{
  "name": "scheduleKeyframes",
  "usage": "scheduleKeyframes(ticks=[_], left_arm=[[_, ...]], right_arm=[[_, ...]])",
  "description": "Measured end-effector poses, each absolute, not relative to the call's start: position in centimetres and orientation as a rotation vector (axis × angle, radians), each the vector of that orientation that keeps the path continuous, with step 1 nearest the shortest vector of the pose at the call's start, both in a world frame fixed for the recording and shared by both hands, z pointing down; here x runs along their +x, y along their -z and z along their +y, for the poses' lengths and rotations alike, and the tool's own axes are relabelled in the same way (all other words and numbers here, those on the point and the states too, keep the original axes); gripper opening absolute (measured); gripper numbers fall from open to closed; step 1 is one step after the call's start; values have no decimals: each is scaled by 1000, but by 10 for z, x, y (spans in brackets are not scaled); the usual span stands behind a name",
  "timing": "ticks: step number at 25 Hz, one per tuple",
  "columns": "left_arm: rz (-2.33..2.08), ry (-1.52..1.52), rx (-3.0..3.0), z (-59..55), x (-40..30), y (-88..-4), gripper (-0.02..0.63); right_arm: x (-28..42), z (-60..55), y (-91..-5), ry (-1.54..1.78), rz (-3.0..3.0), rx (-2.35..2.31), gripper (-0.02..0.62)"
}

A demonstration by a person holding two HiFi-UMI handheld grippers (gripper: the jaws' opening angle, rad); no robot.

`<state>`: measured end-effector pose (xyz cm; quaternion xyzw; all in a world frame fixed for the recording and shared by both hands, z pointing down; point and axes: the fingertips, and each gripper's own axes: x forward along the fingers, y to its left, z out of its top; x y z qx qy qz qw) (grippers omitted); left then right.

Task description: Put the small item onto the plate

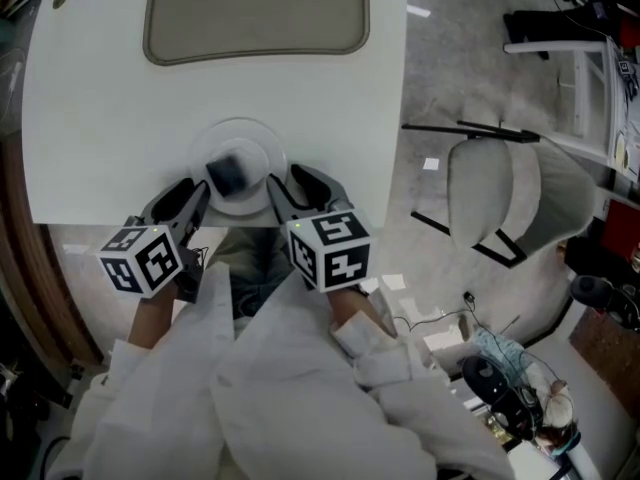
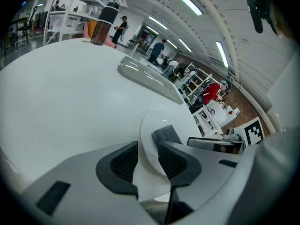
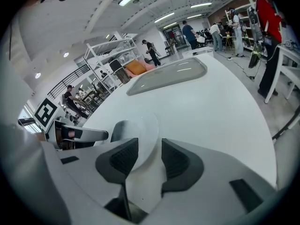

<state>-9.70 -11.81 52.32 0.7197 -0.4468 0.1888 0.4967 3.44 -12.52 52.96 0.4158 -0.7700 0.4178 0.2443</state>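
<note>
A white plate [image 1: 262,148] lies near the front edge of the white table [image 1: 100,98], and a small dark grey block [image 1: 228,174] rests on it. My left gripper [image 1: 192,194] stands at the plate's left front rim and my right gripper [image 1: 293,184] at its right front rim. In the left gripper view the plate [image 2: 151,124] runs edge-on between the left gripper's [image 2: 147,157] parted jaws, with the block [image 2: 166,135] just beyond. In the right gripper view the plate [image 3: 143,125] likewise sits in the right gripper's [image 3: 149,157] gap. Both are open.
A grey oval tray [image 1: 255,13] lies at the table's far side. A white chair [image 1: 500,193] stands on the floor to the right, with bags and cables [image 1: 510,378] lower right. A dark bottle [image 2: 104,22] stands far off on the table.
</note>
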Motion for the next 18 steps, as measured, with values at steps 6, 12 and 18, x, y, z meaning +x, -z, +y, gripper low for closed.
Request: scheduleKeyframes(ticks=[6,12,18], left_arm=[[-1084,-483,1763,-117,-93,-522,118],[-1077,-482,1765,-118,-94,-522,117],[-1073,-479,1771,-121,-90,-521,117]], right_arm=[[37,-125,-528,-1184,-2084,1160,143],[38,-125,-528,-1224,-2060,1206,143],[38,-126,-527,-1221,-2058,1197,141]])
